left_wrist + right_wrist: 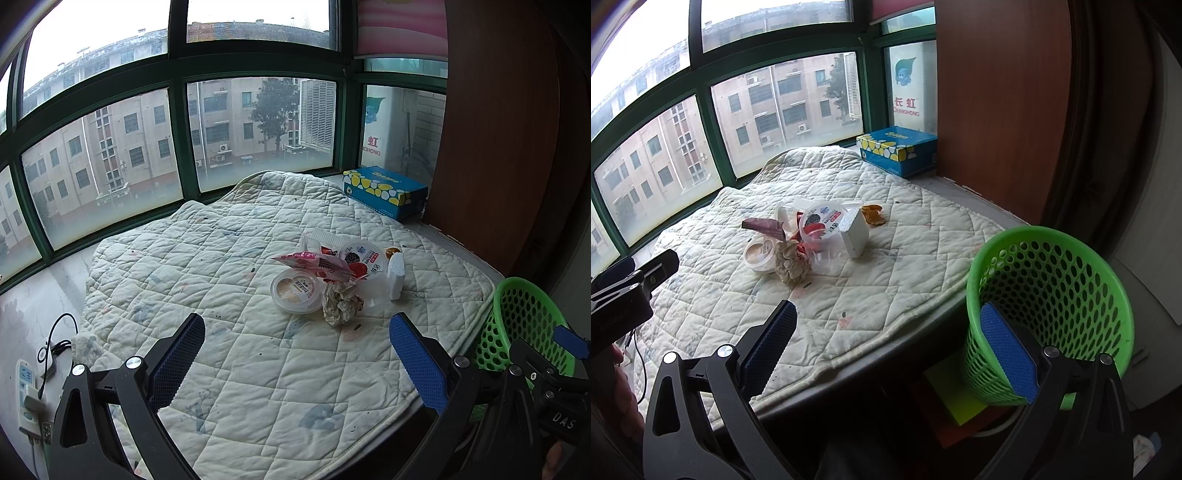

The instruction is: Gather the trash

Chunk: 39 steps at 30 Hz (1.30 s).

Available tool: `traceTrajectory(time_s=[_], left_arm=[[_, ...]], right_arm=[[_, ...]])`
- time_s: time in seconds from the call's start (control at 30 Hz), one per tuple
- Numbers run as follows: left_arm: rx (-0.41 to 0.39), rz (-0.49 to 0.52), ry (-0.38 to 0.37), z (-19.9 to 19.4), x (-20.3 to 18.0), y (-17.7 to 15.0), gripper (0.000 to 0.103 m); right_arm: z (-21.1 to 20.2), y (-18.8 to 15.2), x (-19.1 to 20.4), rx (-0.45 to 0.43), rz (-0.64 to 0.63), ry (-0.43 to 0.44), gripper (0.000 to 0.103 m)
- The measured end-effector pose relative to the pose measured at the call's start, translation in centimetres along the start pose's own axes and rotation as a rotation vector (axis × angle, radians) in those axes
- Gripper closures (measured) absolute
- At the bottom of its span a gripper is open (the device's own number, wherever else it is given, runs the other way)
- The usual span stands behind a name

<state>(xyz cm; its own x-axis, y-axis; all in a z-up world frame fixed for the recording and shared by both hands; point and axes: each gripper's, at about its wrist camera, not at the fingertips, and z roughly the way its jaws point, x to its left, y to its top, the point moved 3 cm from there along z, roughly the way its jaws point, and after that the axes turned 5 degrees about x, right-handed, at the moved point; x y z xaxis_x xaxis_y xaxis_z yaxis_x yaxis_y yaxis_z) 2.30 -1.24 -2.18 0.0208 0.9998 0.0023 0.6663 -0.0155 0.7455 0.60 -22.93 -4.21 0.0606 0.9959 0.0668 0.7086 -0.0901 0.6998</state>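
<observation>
Trash (332, 275) lay heaped near the middle of the quilted pad (207, 280): a crumpled paper wad (340, 302), a shallow lidded cup (295, 291), a pink wrapper (314, 263), a clear printed tub (364, 258) and a white foam block (396, 276), all touching or overlapping. The left gripper (295, 354) hovered short of the heap, its tongs spread wide and empty. The right gripper (886, 343) also stood apart and empty, with the green mesh basket (1052, 295) just behind its right pad, beyond the pad's edge. Because the pieces interlocked, pinching one would likely have dragged neighbours along or scattered them. The light basket could have tipped if nudged, and the slick tub might have squirted from the pads.
</observation>
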Motion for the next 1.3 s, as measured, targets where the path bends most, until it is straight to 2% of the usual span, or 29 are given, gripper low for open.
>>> traceTrajectory(time_s=[0.97,1.3], left_arm=[[0.005,-0.003,0.005,0.1,0.5,0.0,0.006],[0.021,-0.003,0.011,1.3,1.1,0.5,0.006]], right_arm=[[0.4,0.0,0.1,0.005,0.001,0.004,0.005],[1.7,0.6,0.6,0.020,-0.016,0.014,0.005]])
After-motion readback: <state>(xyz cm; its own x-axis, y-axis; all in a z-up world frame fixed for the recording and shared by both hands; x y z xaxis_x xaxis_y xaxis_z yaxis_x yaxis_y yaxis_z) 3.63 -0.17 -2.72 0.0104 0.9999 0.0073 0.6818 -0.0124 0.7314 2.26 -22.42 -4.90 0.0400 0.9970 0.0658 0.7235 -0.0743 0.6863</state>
